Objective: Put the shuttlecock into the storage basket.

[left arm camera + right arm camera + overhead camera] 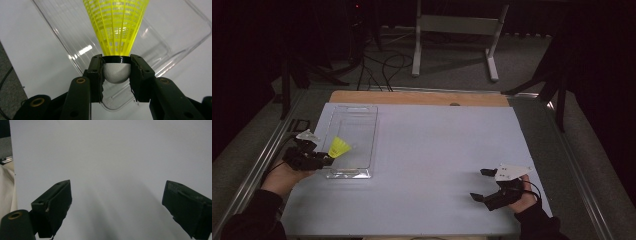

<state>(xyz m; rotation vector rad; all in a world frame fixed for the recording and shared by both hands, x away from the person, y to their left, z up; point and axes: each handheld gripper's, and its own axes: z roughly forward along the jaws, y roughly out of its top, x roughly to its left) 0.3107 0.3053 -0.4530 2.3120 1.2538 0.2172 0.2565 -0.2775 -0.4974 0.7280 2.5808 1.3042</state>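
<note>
Left gripper [324, 159]: held in the person's left hand [287, 175] at the table's left edge, forearm entering from the lower left corner, jaws pointing right toward a clear plastic tray [357, 112]. Jaws were closed on the white rounded cork of a yellow shuttlecock [116, 37]; the pads pressed on either side of the cork just under its black band. The yellow skirt fanned out away from the gripper, above the near end of the tray.

Right gripper [484, 184]: held in the right hand [524, 197] at the lower right of the white table [437, 150], low over the surface, jaws pointing left. Jaws stood wide apart with nothing between them.

Obscured: the shuttlecock's skirt rim was cut off by the top of the left gripper view. Whether the shuttlecock touched the tray could not be made out. Both sleeves were cropped at the bottom edge.
</note>
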